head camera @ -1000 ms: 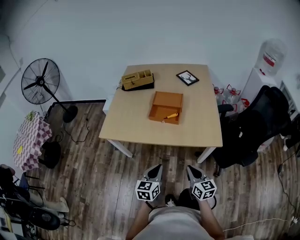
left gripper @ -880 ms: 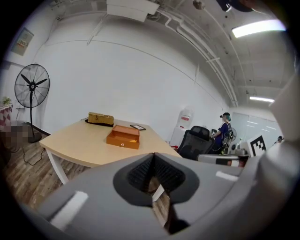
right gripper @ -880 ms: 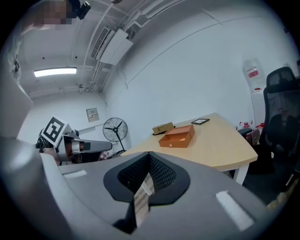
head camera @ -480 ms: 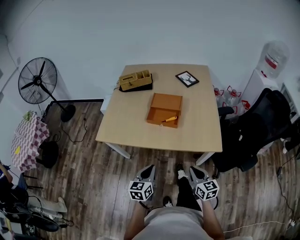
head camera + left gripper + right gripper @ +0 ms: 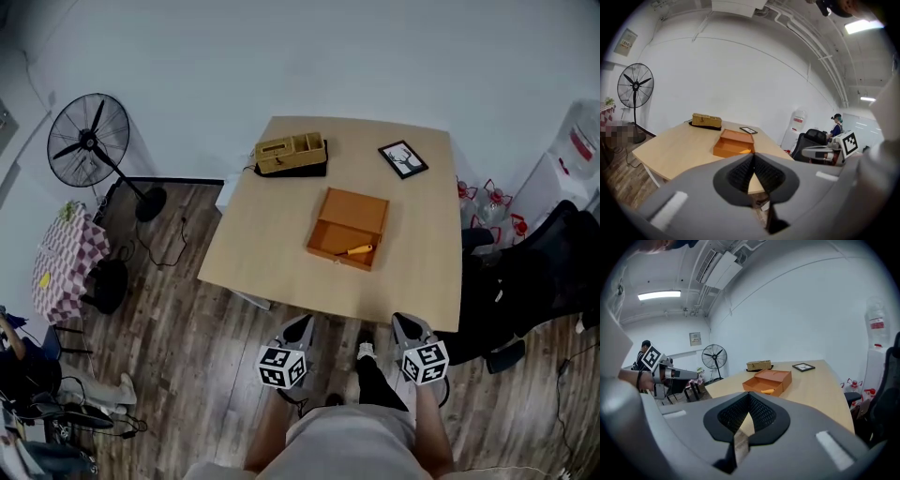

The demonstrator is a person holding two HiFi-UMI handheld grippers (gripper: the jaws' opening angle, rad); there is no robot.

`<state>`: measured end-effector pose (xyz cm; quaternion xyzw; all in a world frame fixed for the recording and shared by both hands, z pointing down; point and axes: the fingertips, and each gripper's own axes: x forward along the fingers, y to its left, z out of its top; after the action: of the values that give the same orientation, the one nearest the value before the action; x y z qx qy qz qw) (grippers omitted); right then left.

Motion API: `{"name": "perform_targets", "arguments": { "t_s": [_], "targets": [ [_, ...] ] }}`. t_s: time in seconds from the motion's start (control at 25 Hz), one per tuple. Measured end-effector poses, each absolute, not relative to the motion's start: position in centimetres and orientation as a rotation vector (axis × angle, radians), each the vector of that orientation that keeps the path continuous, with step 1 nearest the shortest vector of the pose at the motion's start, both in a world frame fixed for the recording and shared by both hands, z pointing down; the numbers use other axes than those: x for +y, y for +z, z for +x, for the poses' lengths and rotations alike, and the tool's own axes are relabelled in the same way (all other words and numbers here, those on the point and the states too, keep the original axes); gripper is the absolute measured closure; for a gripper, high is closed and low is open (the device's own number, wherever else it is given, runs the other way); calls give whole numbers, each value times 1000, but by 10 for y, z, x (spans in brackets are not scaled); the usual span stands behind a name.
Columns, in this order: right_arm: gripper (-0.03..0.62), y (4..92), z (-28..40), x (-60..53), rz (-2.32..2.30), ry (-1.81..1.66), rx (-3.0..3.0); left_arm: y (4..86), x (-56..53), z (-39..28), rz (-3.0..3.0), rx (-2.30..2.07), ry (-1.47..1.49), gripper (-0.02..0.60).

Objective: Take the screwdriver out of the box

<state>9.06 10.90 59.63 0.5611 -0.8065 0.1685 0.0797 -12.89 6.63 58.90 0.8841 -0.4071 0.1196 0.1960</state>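
One screwdriver (image 5: 359, 250) | inside open orange box (image 5: 352, 211) | on table (image 5: 272, 234)

Both closed (pads touching): left tongs (image 5: 300, 324), right tongs (image 5: 406, 322) side by side, pointing forward, slightly down.

The head view looks steeply down from high overhead onto the floor (image 5: 187, 328) and the whole tabletop (image 5: 272, 234), which lies well ahead. Both gripper views look low and almost level along their own jaws from off the tabletop's near edge. All three share the tabletop, orange box (image 5: 354, 211) and left-hand fan (image 5: 89, 141).
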Motion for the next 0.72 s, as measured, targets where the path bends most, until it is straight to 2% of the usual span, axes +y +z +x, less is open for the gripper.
{"name": "perform_targets", "arguments": {
  "t_s": [0.4,0.72],
  "targets": [
    [592,617,116,-19,1291,225,-2335,586,-45,-75,2476,-1132,371,526],
    [592,645,107,-94,791,160,-2297,609,-81,-55,2393,-1167,407,528]
  ]
}}
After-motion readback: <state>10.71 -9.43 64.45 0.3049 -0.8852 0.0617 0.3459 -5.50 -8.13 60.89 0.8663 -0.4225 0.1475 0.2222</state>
